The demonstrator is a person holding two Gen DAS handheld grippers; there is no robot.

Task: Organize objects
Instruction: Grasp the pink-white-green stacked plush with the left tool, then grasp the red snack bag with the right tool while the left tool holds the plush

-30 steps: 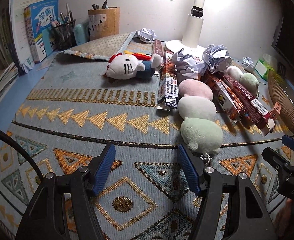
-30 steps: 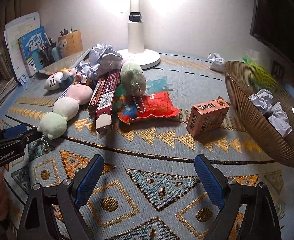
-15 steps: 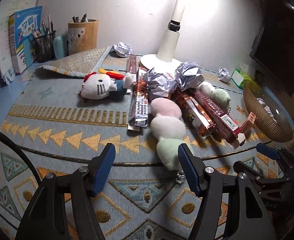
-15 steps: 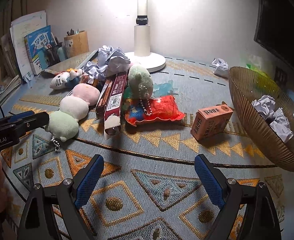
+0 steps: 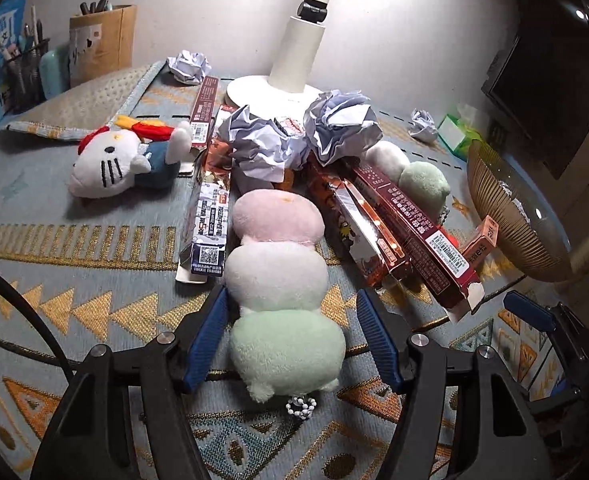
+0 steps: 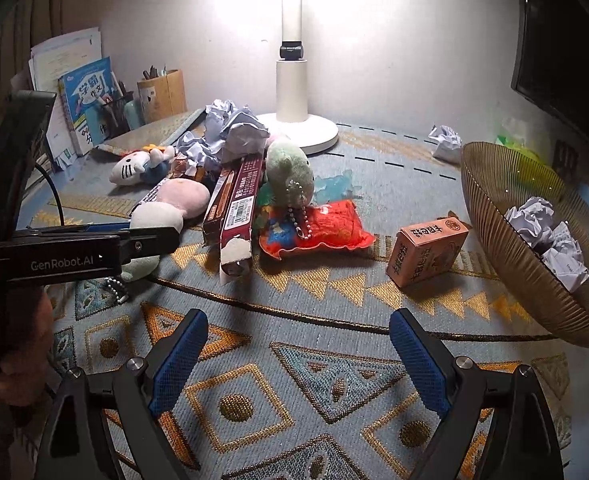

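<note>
A three-ball plush in pink, white and green point(image 5: 278, 272) lies on the patterned mat. My left gripper point(image 5: 290, 344) is open with its blue pads on either side of the green end, not squeezing it. From the right wrist view the left gripper point(image 6: 150, 236) hides part of the same plush point(image 6: 162, 216). My right gripper point(image 6: 298, 360) is open and empty over bare mat. A Hello Kitty plush point(image 5: 114, 160), long boxes point(image 5: 410, 224), crumpled paper balls point(image 5: 262, 144) and a green plush point(image 6: 288, 172) lie in a heap.
A ribbed brown bowl point(image 6: 494, 232) holding paper balls stands at the right. A pink carton point(image 6: 426, 252) and a red snack bag point(image 6: 318, 228) lie near it. A white lamp base point(image 6: 294, 128) stands behind the heap. Books and pen holders point(image 6: 162, 96) line the back left.
My left gripper has moved forward and right until its open pads flank the green end of the three-ball plush. My right gripper has stayed nearly still and open.
</note>
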